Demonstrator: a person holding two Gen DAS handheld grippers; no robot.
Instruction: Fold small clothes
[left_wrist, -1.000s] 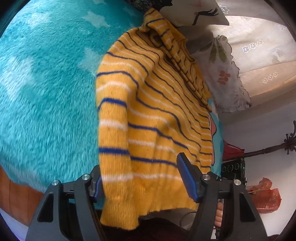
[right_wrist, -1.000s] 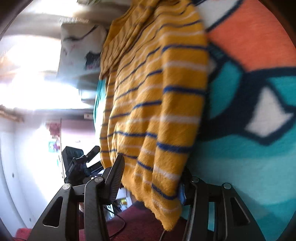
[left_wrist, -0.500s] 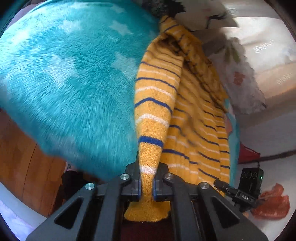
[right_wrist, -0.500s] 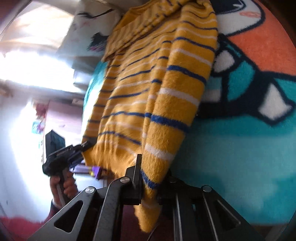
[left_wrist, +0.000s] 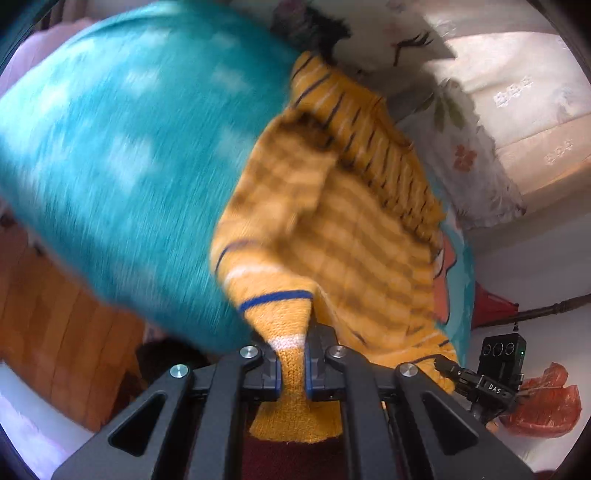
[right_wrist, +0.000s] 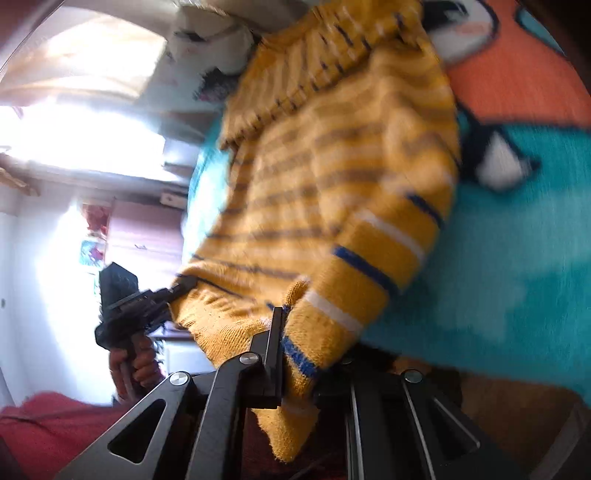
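Observation:
A small yellow sweater (left_wrist: 343, 236) with blue and white stripes lies on a teal fleece blanket (left_wrist: 122, 158). My left gripper (left_wrist: 291, 363) is shut on one corner of the sweater's bottom hem. My right gripper (right_wrist: 299, 365) is shut on the other hem corner of the sweater (right_wrist: 340, 177). The hem end is lifted off the blanket and the body sags between the grippers. Each gripper shows in the other's view: the right one (left_wrist: 476, 380) low right, the left one (right_wrist: 147, 299) low left. The frames are motion-blurred.
The blanket (right_wrist: 509, 266) has an orange and white cartoon print on the right side. Pillows (left_wrist: 469, 110) lie beyond the sweater's collar. A wooden bed frame (left_wrist: 55, 328) sits below the blanket edge. A bright window (right_wrist: 85, 136) is at left.
Both grippers closed on the hem corners, from open a second ago. They have since lifted the hem and carried it toward the collar, so the sweater bunches.

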